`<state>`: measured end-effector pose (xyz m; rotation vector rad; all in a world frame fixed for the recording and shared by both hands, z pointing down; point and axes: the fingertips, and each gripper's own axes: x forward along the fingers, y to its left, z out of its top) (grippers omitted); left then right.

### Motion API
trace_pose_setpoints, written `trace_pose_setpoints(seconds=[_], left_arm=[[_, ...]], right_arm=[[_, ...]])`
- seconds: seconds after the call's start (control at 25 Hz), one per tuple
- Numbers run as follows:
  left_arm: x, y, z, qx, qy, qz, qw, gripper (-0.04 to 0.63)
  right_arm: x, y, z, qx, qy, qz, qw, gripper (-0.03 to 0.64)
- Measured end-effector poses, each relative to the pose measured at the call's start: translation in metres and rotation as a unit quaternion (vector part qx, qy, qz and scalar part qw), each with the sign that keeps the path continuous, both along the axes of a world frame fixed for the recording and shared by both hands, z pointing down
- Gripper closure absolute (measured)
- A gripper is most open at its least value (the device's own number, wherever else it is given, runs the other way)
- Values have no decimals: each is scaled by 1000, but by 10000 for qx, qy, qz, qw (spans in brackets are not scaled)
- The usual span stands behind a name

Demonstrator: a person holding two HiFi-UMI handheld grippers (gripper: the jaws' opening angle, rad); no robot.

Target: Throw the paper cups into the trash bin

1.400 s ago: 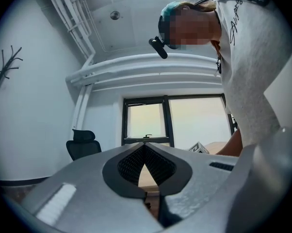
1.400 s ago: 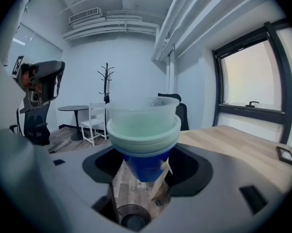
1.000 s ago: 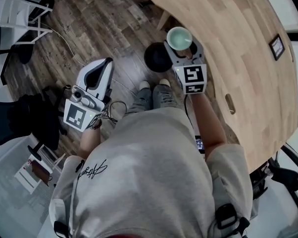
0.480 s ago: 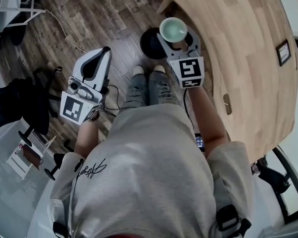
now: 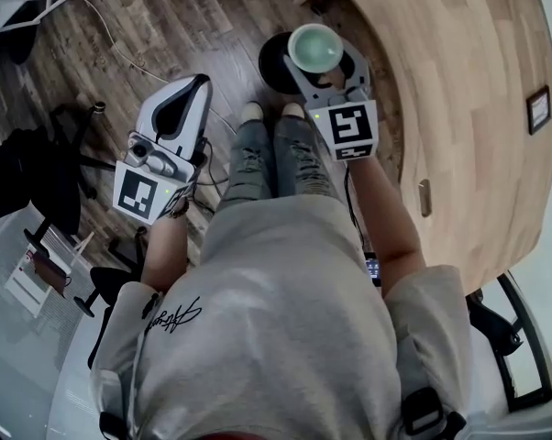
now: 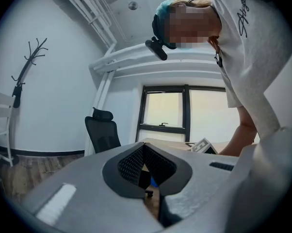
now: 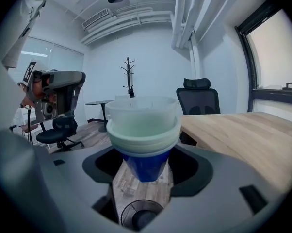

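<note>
A curved, pale-grained wooden table [image 5: 459,108] fills the head view from 12 to 4 o'clock, beside a dark plank floor [image 5: 166,26]. A round black trash bin [image 5: 272,62] stands on the floor at 12 o'clock. The left gripper [image 5: 198,85], at 9 o'clock, has its jaws pressed together on nothing. The right gripper [image 5: 324,67] clamps a nested stack of paper cups [image 7: 143,130], blue-walled with pale green rims, upright between its jaws above the bin.

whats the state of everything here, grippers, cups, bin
left gripper, shut, nothing between its jaws
right gripper, shut on the paper cups
paper cups, nested, upright, held in the air over the trash bin
trash bin, standing on the floor, top open
</note>
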<state>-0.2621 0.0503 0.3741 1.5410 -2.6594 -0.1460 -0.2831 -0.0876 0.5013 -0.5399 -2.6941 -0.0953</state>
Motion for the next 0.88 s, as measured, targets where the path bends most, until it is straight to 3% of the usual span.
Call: trace_pose_setpoints(seconds=[0.2,0.36,0.88], left_arm=[[-5,-3,23,32,107,8,9999,592],[-3,-12,46,-167,242,158,9994,592],[-2,-24,115,-99,647,273,9975,592]], right_arm=[[0,10,21,-73,82,-115,9999,324],[2,17,38,-70,173,-216,9996,325],[2,7,105,81,382,-222,9990,325]])
